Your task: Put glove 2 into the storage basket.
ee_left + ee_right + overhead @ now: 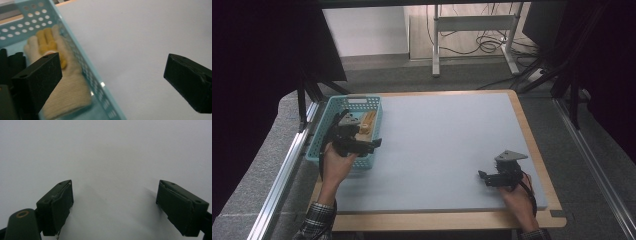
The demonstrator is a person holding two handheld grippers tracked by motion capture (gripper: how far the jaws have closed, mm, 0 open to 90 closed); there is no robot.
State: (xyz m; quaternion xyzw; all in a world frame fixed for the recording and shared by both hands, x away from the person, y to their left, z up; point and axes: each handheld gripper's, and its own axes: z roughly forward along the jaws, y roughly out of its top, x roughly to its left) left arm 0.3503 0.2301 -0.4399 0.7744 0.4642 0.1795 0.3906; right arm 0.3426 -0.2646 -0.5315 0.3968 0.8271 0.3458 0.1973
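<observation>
Cream knit glove [67,92] with yellow fingertips, flat in teal basket [105,92]; both grippers' fingers wide apart, empty.

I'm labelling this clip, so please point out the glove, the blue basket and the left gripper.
glove [68,92]: left gripper view, on its cream knitted cuff.
blue basket [30,18]: left gripper view, on its perforated end wall.
left gripper [373,144]: high view, between its jaw tips over the basket's near right rim.

- Basket [82,62]: pale blue plastic, perforated, slightly glossy.
- Glove [67,92]: cream knitted cloth, fuzzy, with yellow fingers.
- Mat [447,150]: matt grey, smooth.
- Table [532,135] edge: light wood.
- Left gripper [112,82] and right gripper [115,207]: matt black plastic, scuffed.
</observation>
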